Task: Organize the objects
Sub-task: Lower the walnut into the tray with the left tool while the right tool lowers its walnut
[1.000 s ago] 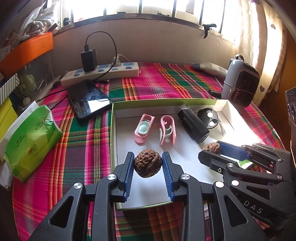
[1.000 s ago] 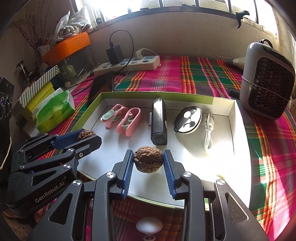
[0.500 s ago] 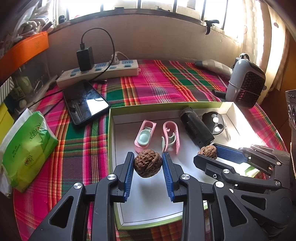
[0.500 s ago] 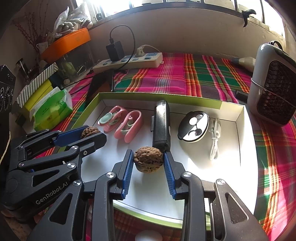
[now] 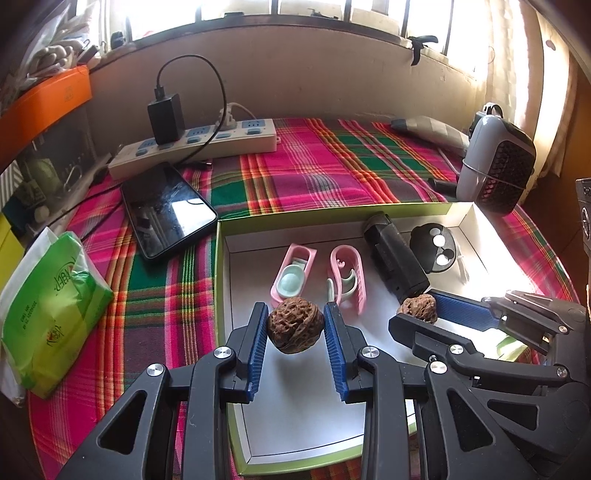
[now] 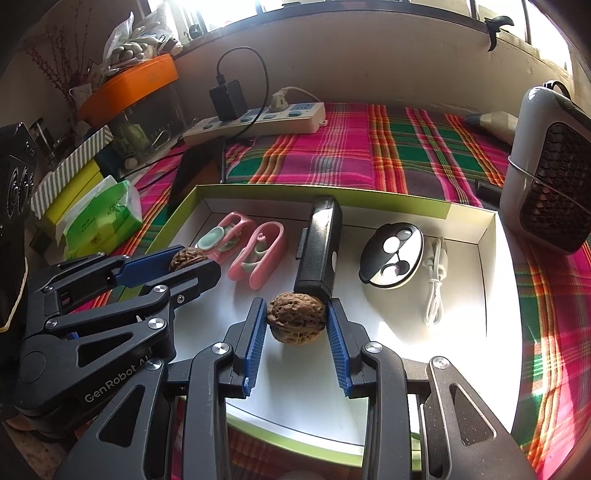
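Two walnuts point(image 5: 295, 325) point(image 6: 296, 322), two pink clips point(image 5: 293, 275) point(image 5: 347, 278)

Sunlit barred window point(image 5: 332, 11) above plaid tablecloth point(image 5: 332, 166)

A lived-in home corner: a table under a bright plaid cloth point(image 5: 332, 166) sits against a windowsill point(image 5: 295, 33). Near the power strip point(image 5: 207, 142) on it lie a phone point(image 5: 168, 208), a green tissue pack point(image 5: 51, 314) and a small fan heater point(image 5: 496, 162).

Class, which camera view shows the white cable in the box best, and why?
The right wrist view: the white cable lies fully visible beside the round black-and-white gadget. In the left wrist view only a washed-out sliver shows past that gadget.
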Demonstrator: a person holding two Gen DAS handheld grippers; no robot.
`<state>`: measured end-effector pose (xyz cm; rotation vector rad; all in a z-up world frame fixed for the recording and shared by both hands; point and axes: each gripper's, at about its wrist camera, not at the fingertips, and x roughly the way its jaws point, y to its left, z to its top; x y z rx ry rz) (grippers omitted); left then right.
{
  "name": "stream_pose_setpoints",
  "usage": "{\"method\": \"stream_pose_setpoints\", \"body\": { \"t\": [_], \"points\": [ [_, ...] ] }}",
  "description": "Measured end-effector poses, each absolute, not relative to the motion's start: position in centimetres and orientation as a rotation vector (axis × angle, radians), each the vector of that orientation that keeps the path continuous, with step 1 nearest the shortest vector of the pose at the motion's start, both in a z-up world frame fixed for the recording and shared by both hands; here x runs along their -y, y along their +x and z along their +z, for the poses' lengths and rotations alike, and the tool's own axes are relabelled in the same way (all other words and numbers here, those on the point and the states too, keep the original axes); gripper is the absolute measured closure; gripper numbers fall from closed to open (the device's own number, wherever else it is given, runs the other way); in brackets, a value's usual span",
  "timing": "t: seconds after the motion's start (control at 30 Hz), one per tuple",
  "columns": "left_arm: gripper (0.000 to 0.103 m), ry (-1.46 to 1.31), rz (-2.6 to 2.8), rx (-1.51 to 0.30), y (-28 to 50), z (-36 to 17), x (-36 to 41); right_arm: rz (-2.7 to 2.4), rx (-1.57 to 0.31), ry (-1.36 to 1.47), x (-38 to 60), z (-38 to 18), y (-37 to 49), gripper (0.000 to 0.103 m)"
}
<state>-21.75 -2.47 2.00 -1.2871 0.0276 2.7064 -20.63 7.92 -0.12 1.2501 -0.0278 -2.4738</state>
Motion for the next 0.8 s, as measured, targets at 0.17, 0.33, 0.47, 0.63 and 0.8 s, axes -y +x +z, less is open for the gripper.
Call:
{"method": "stream_pose_setpoints", "body": {
  "t": [0.17,0.33,0.47,0.63,0.8],
  "points": [
    [0.074,-1.288,2.706,-0.043,-21.88,2.03,2.37,-2.473,0.039,1.249,-7.99,-0.17,-20.7,0.068],
    [0.074,-1.291,2.708,-0.067,-21.91,1.9,2.21,-2.471,0.052,1.245,-8.07,-0.16,-20.65,0.068],
    [0.074,-1.294,2.709,-0.069,-21.96,1.87,2.23,-2.47,0.057,1.245,-8.08,-0.15,-20.65,0.068],
    [0.074,-1.298,2.711,-0.074,-21.98,1.85,2.19,-2.47,0.065,1.244,-8.17,-0.13,-20.61,0.068],
    [0.074,-1.301,2.713,-0.076,-21.96,1.86,2.18,-2.47,0.075,1.247,-8.21,-0.14,-20.66,0.068]
  ]
}}
